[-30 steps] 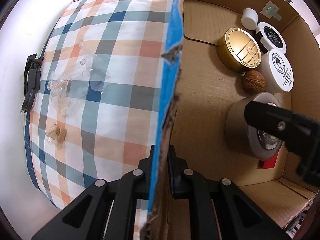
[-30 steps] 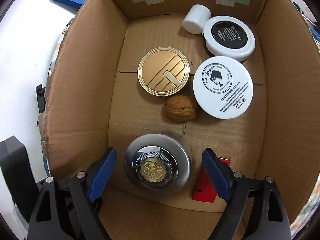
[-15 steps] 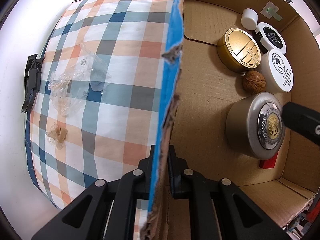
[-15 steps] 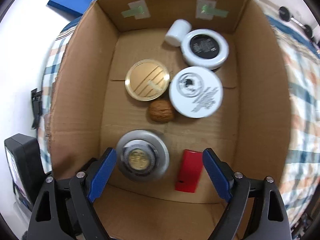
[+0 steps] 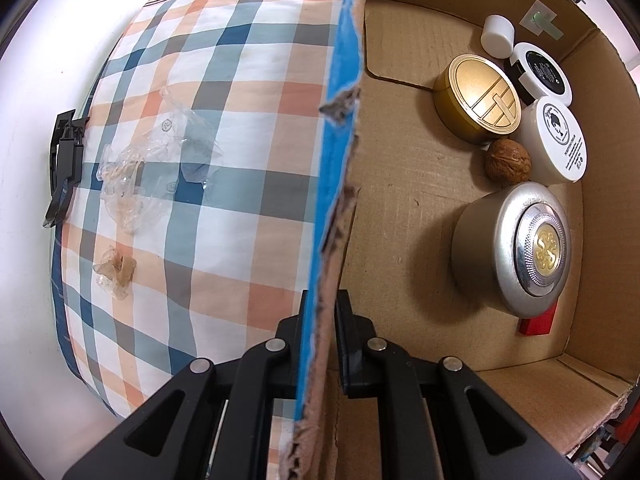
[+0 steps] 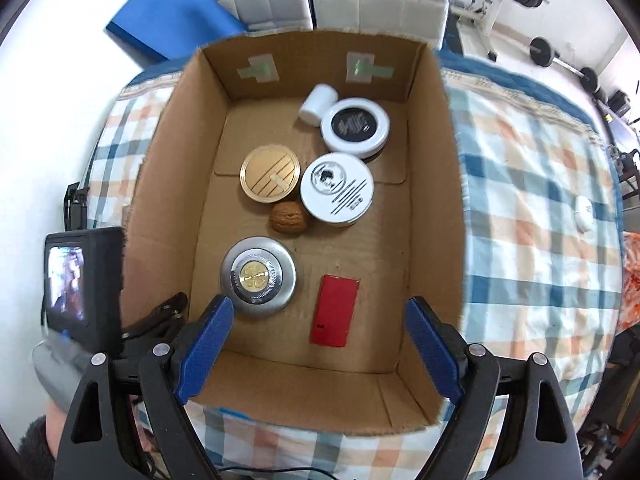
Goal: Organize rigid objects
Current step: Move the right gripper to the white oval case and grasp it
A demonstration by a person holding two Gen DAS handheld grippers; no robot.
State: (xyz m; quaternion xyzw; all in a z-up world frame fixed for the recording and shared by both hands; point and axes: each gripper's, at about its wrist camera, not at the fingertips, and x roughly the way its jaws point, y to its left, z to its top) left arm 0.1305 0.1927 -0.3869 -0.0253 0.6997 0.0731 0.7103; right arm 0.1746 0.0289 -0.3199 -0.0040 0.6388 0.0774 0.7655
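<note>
While left tongs pinch cardboard box wall, right tongs hang spread wide above silver tin.

Left hand-held gripper pinched closed (right hand-held gripper gapes).

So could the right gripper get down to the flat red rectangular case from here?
Probably yes: the right gripper hangs open above the cardboard box, and the red case lies flat with nothing over it.
</note>
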